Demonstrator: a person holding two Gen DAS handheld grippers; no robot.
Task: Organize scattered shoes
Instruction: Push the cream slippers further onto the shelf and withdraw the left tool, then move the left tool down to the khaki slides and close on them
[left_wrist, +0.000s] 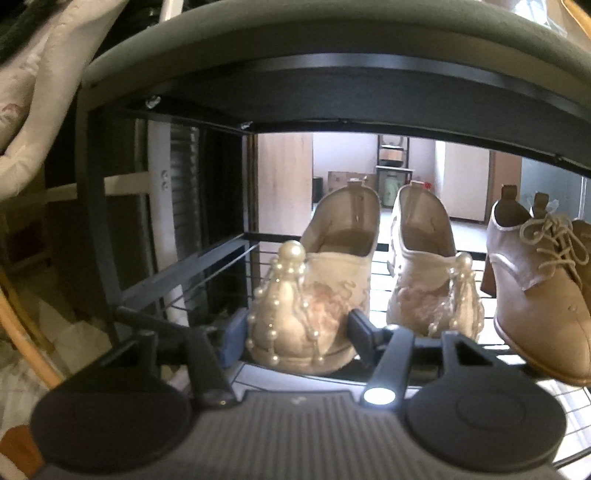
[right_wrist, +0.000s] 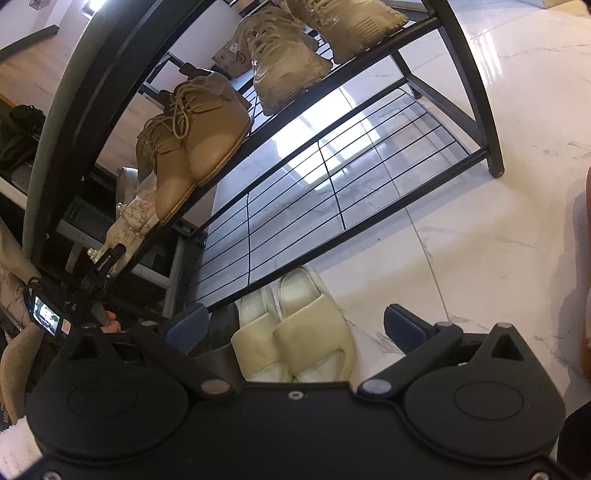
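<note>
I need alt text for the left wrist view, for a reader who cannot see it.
The left gripper closes around the toe of a pearl-trimmed cream shoe on a wire shoe rack shelf. Its matching shoe and tan lace-up shoes stand to the right.

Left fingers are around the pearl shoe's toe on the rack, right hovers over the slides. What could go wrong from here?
1. The pearl shoe sits at the shelf's front edge; a nudge from the left gripper could tip it off.
2. Its pearl strands could snag on the fingers.
3. The right gripper may be too narrow to take both slides at once.
</note>
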